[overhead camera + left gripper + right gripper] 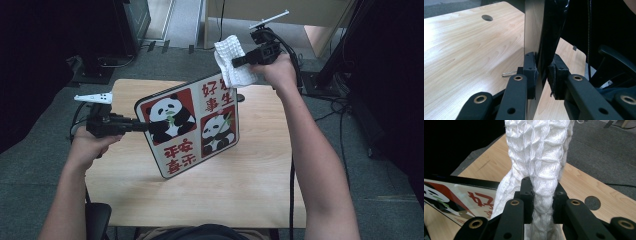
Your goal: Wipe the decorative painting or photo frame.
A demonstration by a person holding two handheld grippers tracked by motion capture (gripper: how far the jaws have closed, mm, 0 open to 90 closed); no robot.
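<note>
A black-framed picture (192,125) with two pandas and red Chinese characters is held tilted above the wooden table (250,170). My left gripper (141,126) is shut on its left edge; in the left gripper view the frame (544,32) stands edge-on between the pads (530,72). My right gripper (237,62) is shut on a white waffle-weave cloth (231,62), which hangs against the picture's top right corner. In the right gripper view the cloth (539,152) bunches between the jaws, with the picture (461,195) at the lower left.
A round cable hole (487,17) is in the tabletop, and a small metal clip (509,74) lies on the wood near my left gripper. Grey carpet (370,175) surrounds the table. Black stands and cables (340,65) are at the right, a chair arm (616,58) near me.
</note>
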